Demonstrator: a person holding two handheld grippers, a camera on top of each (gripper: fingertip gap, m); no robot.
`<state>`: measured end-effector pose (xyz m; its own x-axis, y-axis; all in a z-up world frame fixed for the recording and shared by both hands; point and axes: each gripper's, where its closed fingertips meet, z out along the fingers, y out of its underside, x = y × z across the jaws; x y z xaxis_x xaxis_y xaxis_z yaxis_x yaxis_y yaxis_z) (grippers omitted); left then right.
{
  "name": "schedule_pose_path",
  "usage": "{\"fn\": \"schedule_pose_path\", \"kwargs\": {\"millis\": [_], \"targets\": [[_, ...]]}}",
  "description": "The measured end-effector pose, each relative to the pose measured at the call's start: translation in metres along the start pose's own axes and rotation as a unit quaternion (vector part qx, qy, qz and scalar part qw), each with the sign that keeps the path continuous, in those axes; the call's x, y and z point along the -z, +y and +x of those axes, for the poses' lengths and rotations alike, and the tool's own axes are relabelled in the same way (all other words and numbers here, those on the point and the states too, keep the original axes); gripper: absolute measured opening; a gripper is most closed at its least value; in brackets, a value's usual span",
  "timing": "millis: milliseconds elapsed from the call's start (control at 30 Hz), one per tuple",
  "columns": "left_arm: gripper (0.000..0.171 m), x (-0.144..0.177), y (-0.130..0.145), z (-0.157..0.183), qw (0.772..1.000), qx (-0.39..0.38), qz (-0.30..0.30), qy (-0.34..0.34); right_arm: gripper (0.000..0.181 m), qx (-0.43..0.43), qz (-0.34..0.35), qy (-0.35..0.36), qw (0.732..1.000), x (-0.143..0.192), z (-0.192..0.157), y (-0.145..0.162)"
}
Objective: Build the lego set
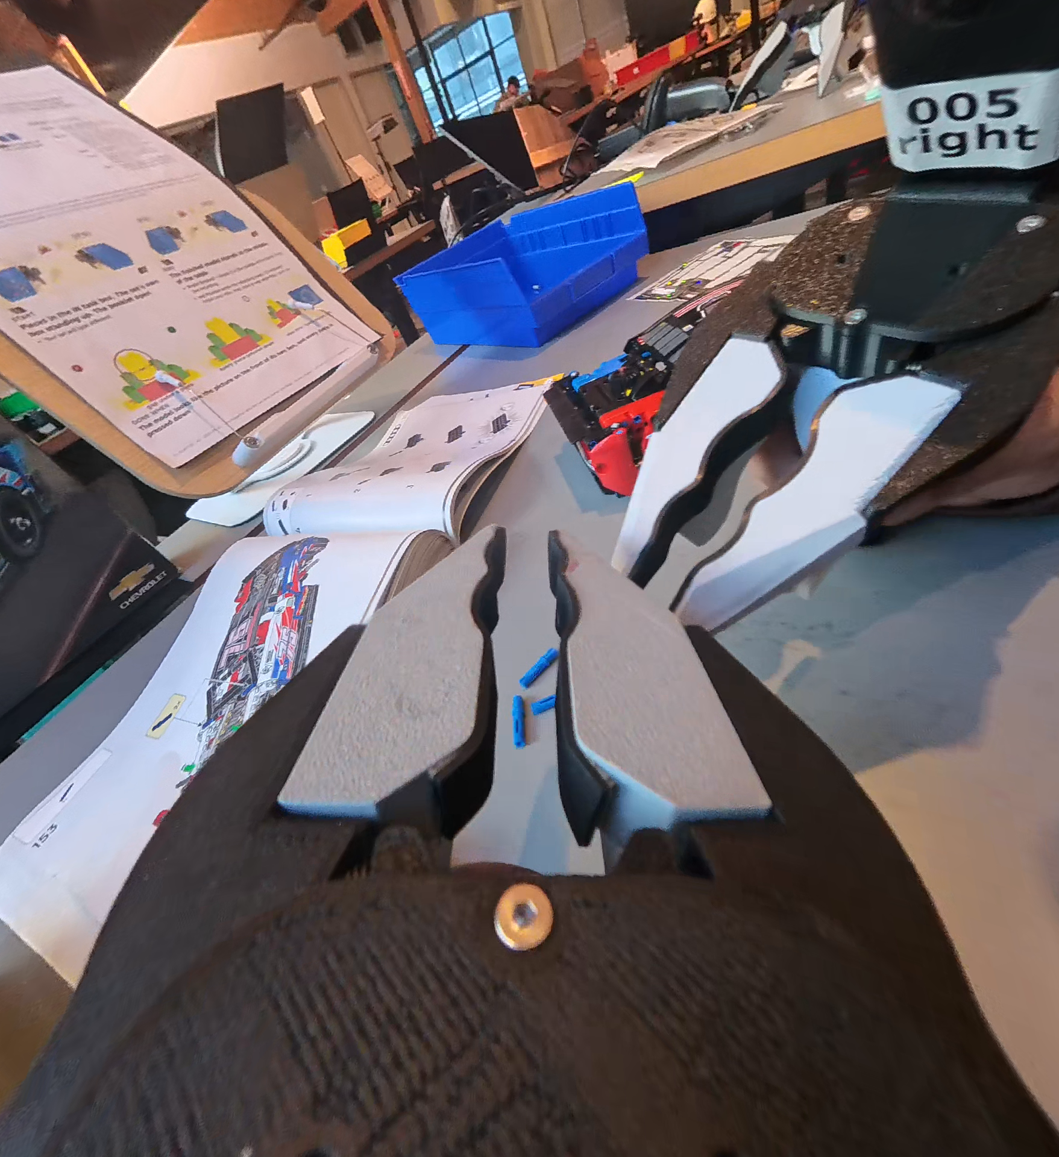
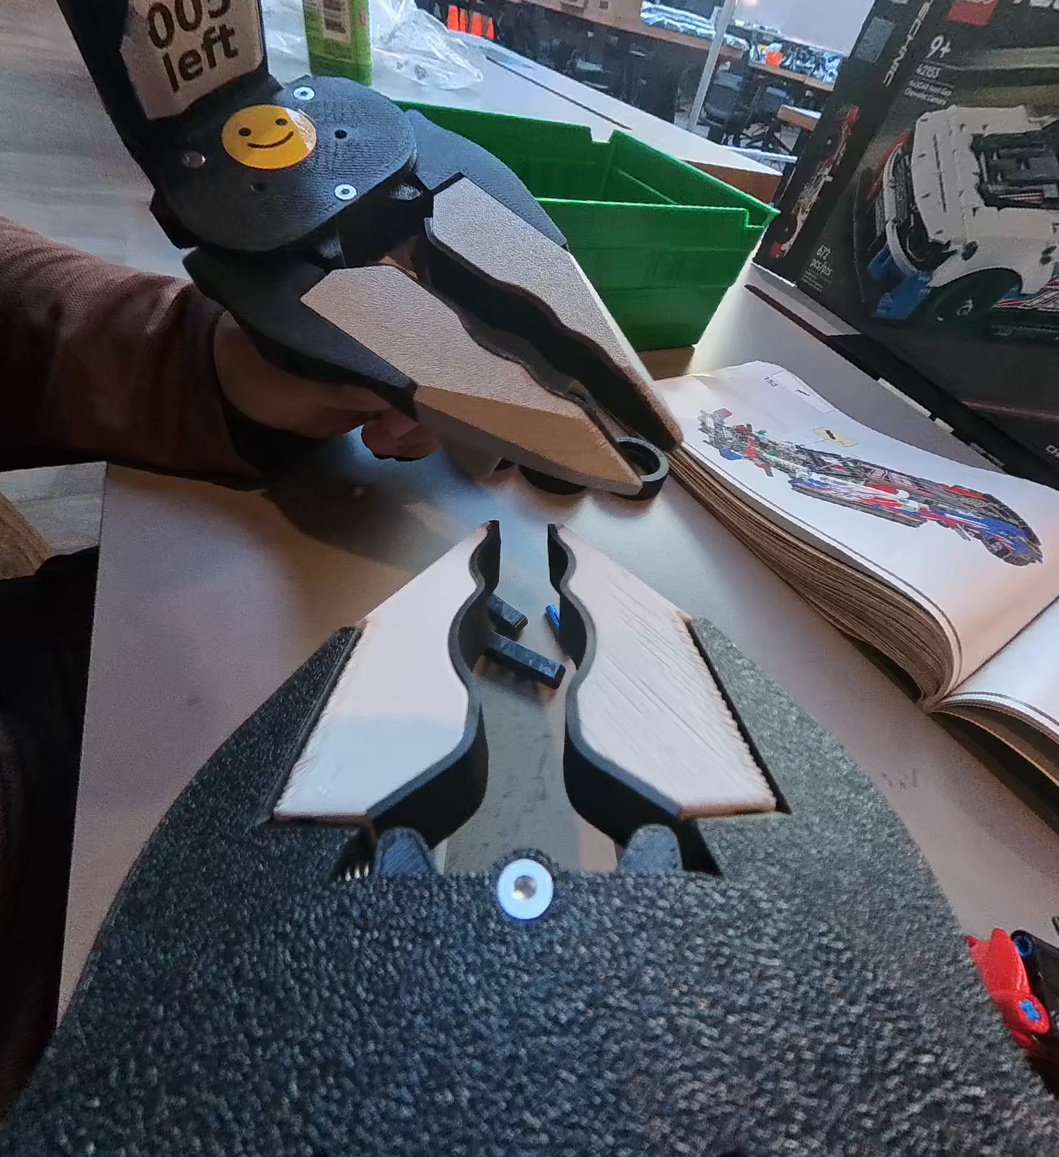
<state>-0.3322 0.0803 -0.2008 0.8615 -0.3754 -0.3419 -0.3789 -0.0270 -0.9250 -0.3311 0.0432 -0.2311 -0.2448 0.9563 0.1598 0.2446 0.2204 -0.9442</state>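
Grey table (image 1: 890, 720) | left tongs (image 1: 527, 538) slightly parted, empty | right tongs (image 2: 523, 529) slightly parted, empty | labelled box (image 2: 984, 188)

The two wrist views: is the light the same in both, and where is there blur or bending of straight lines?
Left wrist view: cool grey light; the instruction sheet bends from the wide lens, and the far room is soft. Right wrist view: warmer, orange tint on the right gripper; the table shows dull glare, the booklet is sharp, and the image edges curve.

Right hand-held gripper (image 2: 523, 532) parted above black pieces (image 2: 523, 663); left hand-held gripper (image 2: 645, 463) near booklet (image 2: 890, 532)
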Motion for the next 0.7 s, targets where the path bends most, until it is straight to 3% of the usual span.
{"fn": "schedule_pose_path", "kwargs": {"millis": [700], "targets": [[0.012, -0.0033, 0.0073, 0.0014, 1.000, 0.013, -0.020, 0.006, 0.015, 0.018, -0.003, 0.006, 1.000, -0.0007, -0.0023, 0.0007]]}}
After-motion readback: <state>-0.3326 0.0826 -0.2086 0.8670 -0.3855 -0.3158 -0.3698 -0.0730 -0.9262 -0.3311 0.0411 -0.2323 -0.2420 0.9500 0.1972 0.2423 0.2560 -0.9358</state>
